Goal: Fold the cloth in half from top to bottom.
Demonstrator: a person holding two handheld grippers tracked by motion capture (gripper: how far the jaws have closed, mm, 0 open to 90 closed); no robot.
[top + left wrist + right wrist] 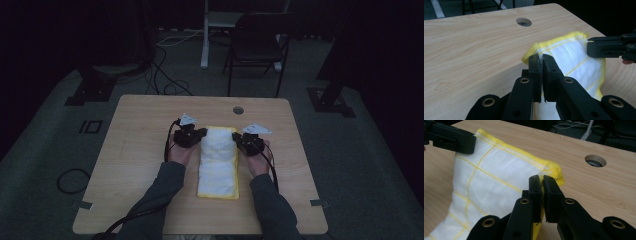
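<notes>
A white cloth with yellow edging and yellow grid lines [218,162] lies folded lengthwise in the middle of the wooden table [135,150]. Its far end is lifted off the wood. My left gripper [202,133] is shut on the cloth's far left corner [534,51], its jaws [541,61] pinching the fabric. On the far right corner [552,168] my right gripper [236,140] is shut, with fabric squeezed between its jaws [542,181]. The cloth [486,180] stretches taut between the two grippers. Each gripper view also shows the other gripper's jaw at the opposite corner.
A round cable hole [238,110] sits near the table's far edge, just beyond the cloth. A dark folding chair [257,45] and a white post [205,35] stand behind the table. Cables lie on the floor. Bare wood flanks the cloth on both sides.
</notes>
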